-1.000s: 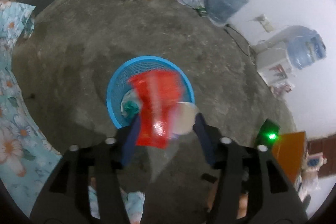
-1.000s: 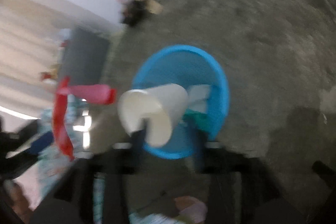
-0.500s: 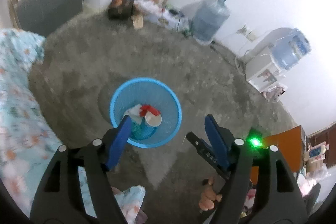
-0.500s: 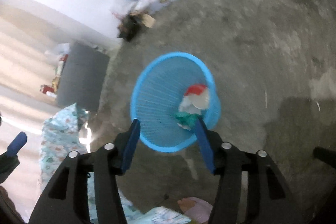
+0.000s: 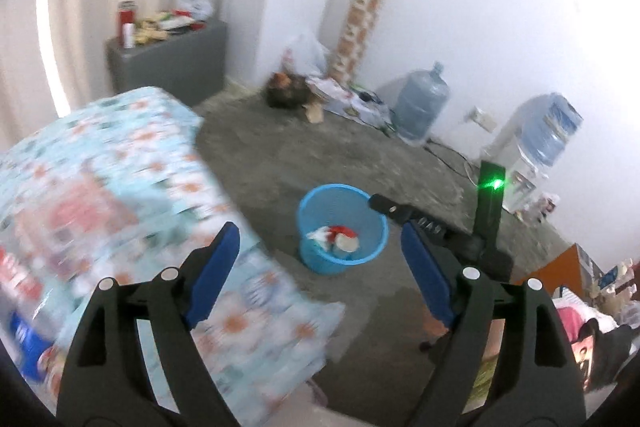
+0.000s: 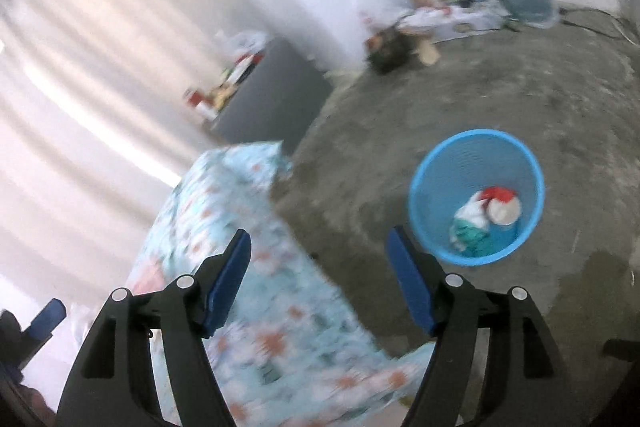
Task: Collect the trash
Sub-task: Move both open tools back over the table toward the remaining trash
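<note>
Both of my grippers are empty. My left gripper (image 5: pixel 320 251) has its blue pads spread wide and still opening, with nothing between them; through the gap I see only floor and the basket beyond. My right gripper (image 6: pixel 318 259) is the same: jaws parting, nothing held, floral cloth and bare concrete showing between its fingers.

Just left of both grippers lies a floral bedsheet (image 5: pixel 120 187), light blue with orange and white flowers, blurred in both views. In the left wrist view the other gripper's black finger (image 5: pixel 404 213), with a green light above it, pokes in beside the basket's right rim.

On the concrete floor (image 5: pixel 320 155) stands the blue mesh wastebasket (image 5: pixel 312 255), upright, well apart from either set of pads. Inside it sits the collected trash: a red wrapper (image 6: pixel 498 193), a white cup (image 6: pixel 505 211) lying on its side, and crumpled white and green scraps (image 6: pixel 470 227), all touching at the bottom.

Farther off, along the white wall, I see a large water jug (image 5: pixel 420 107), a water dispenser (image 5: pixel 532 155) to its right, a patterned roll (image 5: pixel 362 23) leaning upright, and a grey cabinet (image 5: pixel 168 63) with clutter on top at far left.
</note>
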`<state>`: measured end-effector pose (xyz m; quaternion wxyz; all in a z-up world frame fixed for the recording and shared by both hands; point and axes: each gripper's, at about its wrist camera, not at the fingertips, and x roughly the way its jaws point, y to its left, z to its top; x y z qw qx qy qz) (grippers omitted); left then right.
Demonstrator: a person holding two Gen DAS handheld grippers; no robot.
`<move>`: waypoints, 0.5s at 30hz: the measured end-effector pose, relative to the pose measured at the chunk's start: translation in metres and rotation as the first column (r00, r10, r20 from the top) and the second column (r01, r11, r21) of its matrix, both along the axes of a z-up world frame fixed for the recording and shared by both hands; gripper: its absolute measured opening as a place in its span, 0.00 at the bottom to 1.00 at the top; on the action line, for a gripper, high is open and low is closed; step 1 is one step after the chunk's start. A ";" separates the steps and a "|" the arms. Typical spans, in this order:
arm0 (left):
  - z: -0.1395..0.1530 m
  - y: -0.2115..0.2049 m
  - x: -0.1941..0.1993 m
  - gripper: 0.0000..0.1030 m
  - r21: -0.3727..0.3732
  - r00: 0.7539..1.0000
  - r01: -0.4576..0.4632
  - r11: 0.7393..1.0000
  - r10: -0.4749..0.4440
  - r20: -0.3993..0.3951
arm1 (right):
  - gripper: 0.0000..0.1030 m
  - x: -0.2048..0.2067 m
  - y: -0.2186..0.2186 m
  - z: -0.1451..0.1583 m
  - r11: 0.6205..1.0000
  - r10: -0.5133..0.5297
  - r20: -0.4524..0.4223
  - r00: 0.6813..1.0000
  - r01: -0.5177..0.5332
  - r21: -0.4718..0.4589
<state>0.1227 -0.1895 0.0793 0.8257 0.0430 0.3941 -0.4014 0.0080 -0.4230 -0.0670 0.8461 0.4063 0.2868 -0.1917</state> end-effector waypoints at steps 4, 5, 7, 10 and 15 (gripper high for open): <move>-0.005 0.069 -0.012 0.76 -0.002 0.995 -0.093 0.996 0.093 0.022 | 0.67 0.012 0.029 0.010 0.996 0.094 0.002 0.996 -0.094 0.003; -0.007 0.081 -0.012 0.76 0.000 0.994 -0.110 0.994 0.110 0.026 | 0.67 0.016 0.037 0.013 0.993 0.118 -0.002 0.993 -0.118 0.001; -0.011 0.114 -0.018 0.76 0.001 0.985 -0.168 0.986 0.168 0.035 | 0.67 0.024 0.050 0.018 0.988 0.155 -0.012 0.988 -0.155 -0.009; -0.014 0.159 -0.024 0.76 -0.008 0.968 -0.246 0.969 0.246 0.046 | 0.67 0.031 0.067 0.023 0.976 0.215 -0.020 0.976 -0.216 -0.003; -0.017 0.228 -0.043 0.76 -0.015 0.922 -0.375 0.927 0.375 0.097 | 0.67 0.041 0.094 0.028 0.948 0.317 -0.005 0.948 -0.317 0.027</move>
